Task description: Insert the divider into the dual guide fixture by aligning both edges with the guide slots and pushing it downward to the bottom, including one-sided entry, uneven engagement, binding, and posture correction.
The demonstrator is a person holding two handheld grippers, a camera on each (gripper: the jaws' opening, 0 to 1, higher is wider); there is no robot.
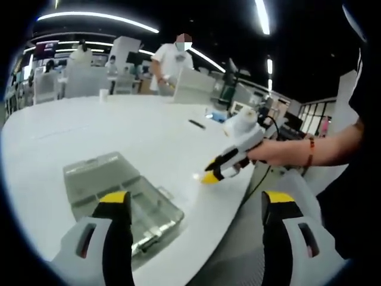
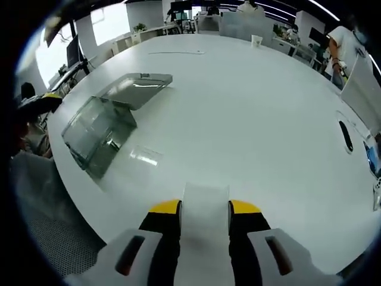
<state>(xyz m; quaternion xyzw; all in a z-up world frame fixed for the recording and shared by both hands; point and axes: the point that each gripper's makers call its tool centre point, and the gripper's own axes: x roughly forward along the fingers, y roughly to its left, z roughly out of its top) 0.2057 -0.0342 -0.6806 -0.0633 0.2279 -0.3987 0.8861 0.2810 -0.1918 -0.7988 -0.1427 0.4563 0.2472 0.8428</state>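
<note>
1. My right hand-held gripper (image 2: 204,210) pinches the white divider (image 2: 205,199) flat between its jaws, low over the worktop (image 2: 250,113).
2. My left hand-held gripper (image 1: 196,205) is wide, holding nothing, just above the clear fixture (image 1: 125,202).
3. I judge I should carry the divider to the fixture (image 2: 101,128), square both edges to the slots, then press evenly.
4. Its open lid (image 2: 138,85) lies beyond; a black pen (image 2: 345,136) and people sit far off, clear of my path.

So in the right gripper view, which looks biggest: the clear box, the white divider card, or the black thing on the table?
1. Clear box, open with its lid back.
2. White divider card, though it sits close to the camera between the right gripper jaws, so it may only look big.
3. Black thing, smallest.
</note>
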